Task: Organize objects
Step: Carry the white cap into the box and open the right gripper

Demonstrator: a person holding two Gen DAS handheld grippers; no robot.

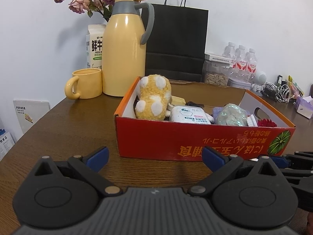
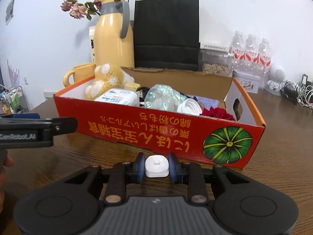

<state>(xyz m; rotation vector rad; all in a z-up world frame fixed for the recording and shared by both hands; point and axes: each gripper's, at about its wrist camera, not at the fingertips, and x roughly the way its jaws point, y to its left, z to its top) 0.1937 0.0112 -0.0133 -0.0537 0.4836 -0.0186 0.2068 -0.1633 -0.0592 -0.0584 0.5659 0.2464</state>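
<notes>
So the small white plastic plug-like block [image 2: 157, 166] is down on the brown wood-grain table [image 2: 283, 156], right in front of the long red side of the orange-rimmed cardboard box [image 2: 137, 125], and my right gripper [image 2: 157, 168] has its blue pads [image 2: 140, 166] pressed in on it from both sides. Looks like I'm at the grab part of the pick-up, block not lifted yet as far as I can tell. Next bit, I reckon: lift it clear of the box wall and drop it inside, probably in the free spot near the red fabric rose [image 2: 218, 113]. My left gripper [image 1: 154, 157] just hangs with jaws wide apart and nothing in them, off to the side of the box.
</notes>
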